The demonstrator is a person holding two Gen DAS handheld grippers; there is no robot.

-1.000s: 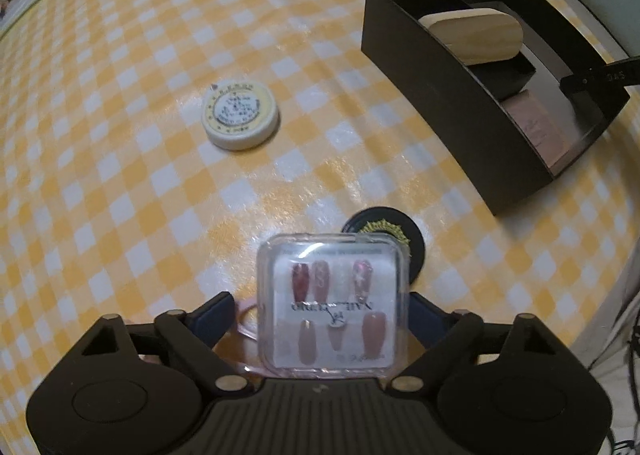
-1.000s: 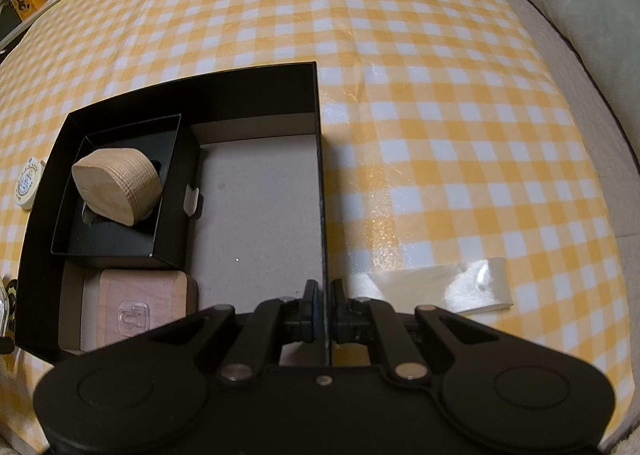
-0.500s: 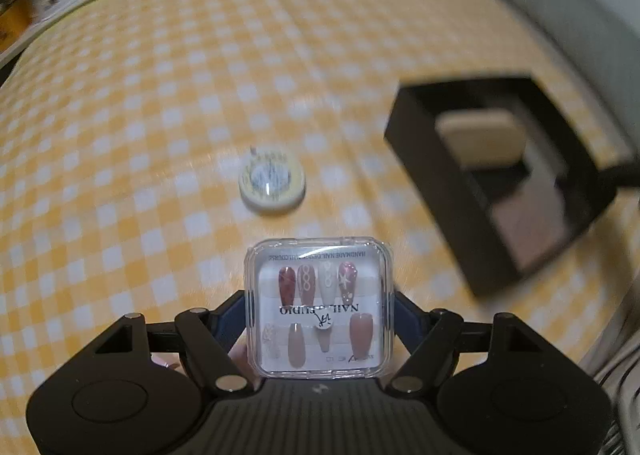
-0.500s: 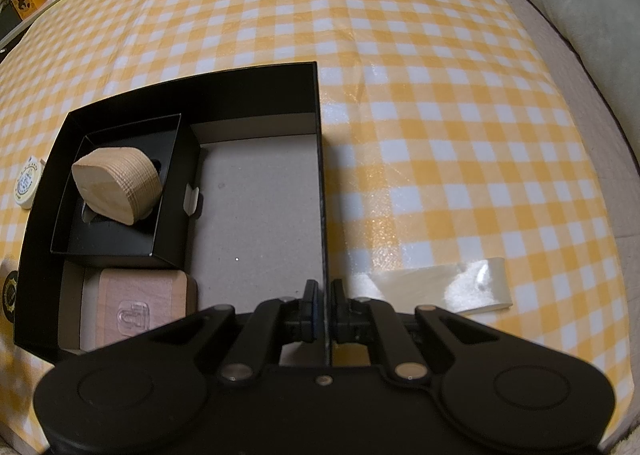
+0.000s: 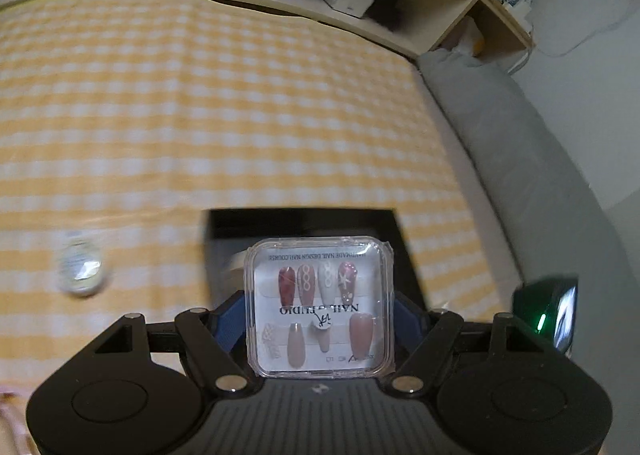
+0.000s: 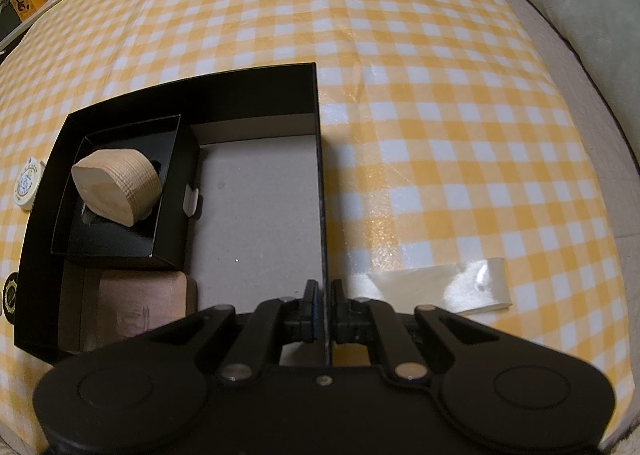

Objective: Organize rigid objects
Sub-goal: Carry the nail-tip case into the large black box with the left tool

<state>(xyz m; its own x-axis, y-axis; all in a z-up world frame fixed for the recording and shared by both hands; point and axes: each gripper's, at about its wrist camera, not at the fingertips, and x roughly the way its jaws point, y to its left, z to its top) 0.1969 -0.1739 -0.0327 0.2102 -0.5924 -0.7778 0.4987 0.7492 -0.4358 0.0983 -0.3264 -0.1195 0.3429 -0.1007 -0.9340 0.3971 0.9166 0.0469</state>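
Two views inspected. Left wrist: left hand-held gripper [image 5: 320,311] clamps a clear nail case [image 5: 319,305] by its side edges, face toward the camera, print upside down, raised in front of the black box [image 5: 304,221]; a round tin [image 5: 79,269] lies blurred on the table [image 5: 200,115]. Right wrist: right hand-held gripper [image 6: 323,305] pinches the box's right wall [image 6: 320,191], which runs straight away from the camera; a wooden block [image 6: 118,185] sits in the inner tray [image 6: 160,223].
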